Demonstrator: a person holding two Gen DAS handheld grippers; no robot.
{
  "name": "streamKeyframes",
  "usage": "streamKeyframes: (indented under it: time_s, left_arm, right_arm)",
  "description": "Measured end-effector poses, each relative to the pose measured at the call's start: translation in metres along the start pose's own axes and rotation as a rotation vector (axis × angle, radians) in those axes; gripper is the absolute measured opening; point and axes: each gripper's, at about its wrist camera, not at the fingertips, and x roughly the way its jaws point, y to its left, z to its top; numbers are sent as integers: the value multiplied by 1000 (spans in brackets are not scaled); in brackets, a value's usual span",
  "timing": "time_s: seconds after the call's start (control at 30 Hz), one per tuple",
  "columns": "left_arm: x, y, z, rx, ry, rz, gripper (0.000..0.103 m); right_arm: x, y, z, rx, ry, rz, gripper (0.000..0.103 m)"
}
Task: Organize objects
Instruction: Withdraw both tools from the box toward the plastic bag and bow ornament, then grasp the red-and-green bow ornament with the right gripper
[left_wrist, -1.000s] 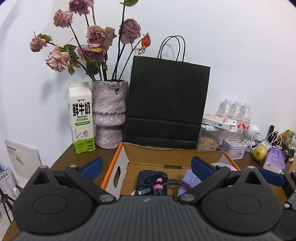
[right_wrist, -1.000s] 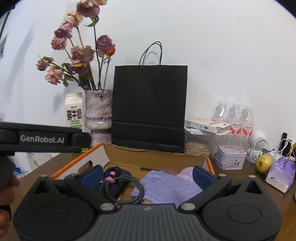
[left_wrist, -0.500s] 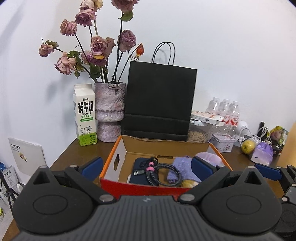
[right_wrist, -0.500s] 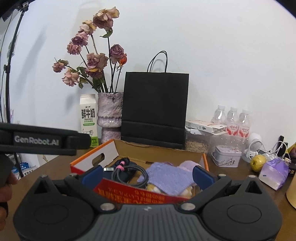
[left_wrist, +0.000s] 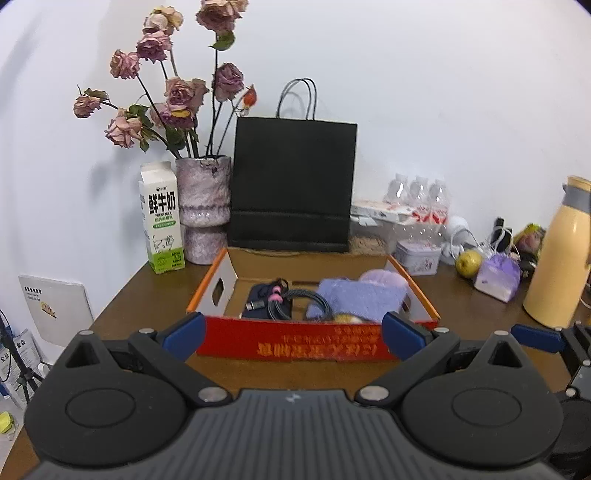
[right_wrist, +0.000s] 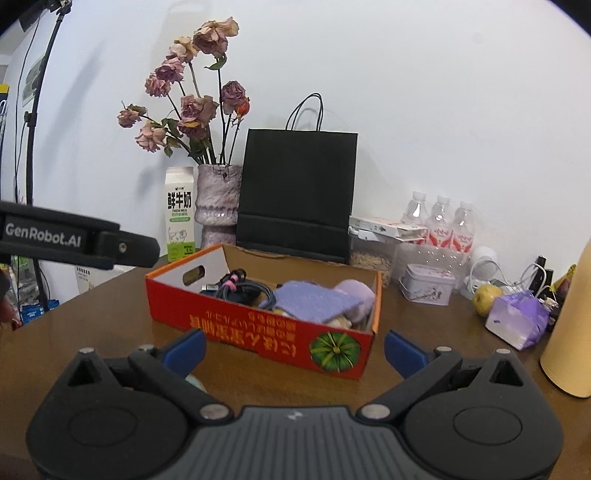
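Note:
A red and orange cardboard box (left_wrist: 295, 341) stands on the brown table (left_wrist: 147, 295). It holds a coiled black cable (left_wrist: 291, 301), a dark pouch (left_wrist: 258, 295) and a purple cloth (left_wrist: 354, 301). The box also shows in the right wrist view (right_wrist: 258, 332), with the cable (right_wrist: 243, 288) and cloth (right_wrist: 314, 301) inside. My left gripper (left_wrist: 291, 334) is open and empty, just short of the box's front wall. My right gripper (right_wrist: 293, 350) is open and empty, in front of the box's near corner.
Behind the box stand a milk carton (left_wrist: 161, 218), a vase of dried roses (left_wrist: 203, 210) and a black paper bag (left_wrist: 293, 184). To the right are water bottles (right_wrist: 439, 225), a tin (right_wrist: 426, 290), an apple (right_wrist: 487, 295), a purple pack (right_wrist: 517, 319) and a yellow flask (left_wrist: 557, 254).
Both grippers have pulled back from over the box toward the table's near side. The box's red front wall has come into view. Both stay open and empty.

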Motion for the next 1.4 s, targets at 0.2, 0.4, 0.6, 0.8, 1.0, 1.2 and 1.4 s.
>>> streamKeyframes:
  time_s: [0.2,0.4,0.6,0.8,1.0,1.2,1.4]
  left_arm:
    - [-10,-12,-15,18,39,-8,103]
    - [-17,-21,-30,31,74,-16,103]
    - [-18,-25,-46,31,122,-17,103]
    - [-9,-27,-61,29,191,-18,103]
    - [-1,-32,-68,18,220,-1,103]
    - [11,-37,-70,18,245,13,103]
    - [26,-44,-72,6,265,7,103]
  right_arm:
    - [-19,-10,-15,-4,11,3,103]
    - [-31,-18,-31,-7,28,10,103]
    - [-35,-28,-49,-30,67,24,103]
    - [-23,-41,-65,-76,135,60,103]
    - [17,-57,-70,-96,222,78,103]
    - [55,-66,-69,-6,282,122,93]
    - [61,-66,-72,15,287,177,37]
